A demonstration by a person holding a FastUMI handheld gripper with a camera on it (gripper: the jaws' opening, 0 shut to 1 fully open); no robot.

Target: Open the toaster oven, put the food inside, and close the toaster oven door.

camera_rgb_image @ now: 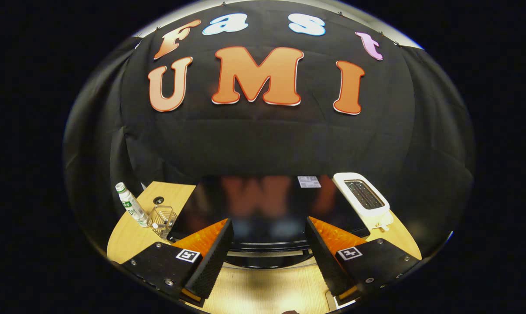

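A: Gripper view, item one?
B: The gripper (269,257), fingers spread wide apart, nothing between them but bare table and the front edge of the oven.

A: Item two, the oven?
B: The toaster oven (263,205), black with a glossy top, just ahead of the fingertips and centred between them. Its handle bar (267,253) runs across the gap between the fingers. Whether the door is open or closed, I cannot tell from this angle.

A: Item three?
B: A white toaster (364,197), beyond the right finger, touching or just beside the oven's right side.

A: To the left?
B: A wire basket (162,220) beyond the left finger, just beside the oven. A white bottle (131,205) with a green label leans next to the basket, further left.

A: Surface?
B: A light wooden table (263,288), under the fingers and all items.
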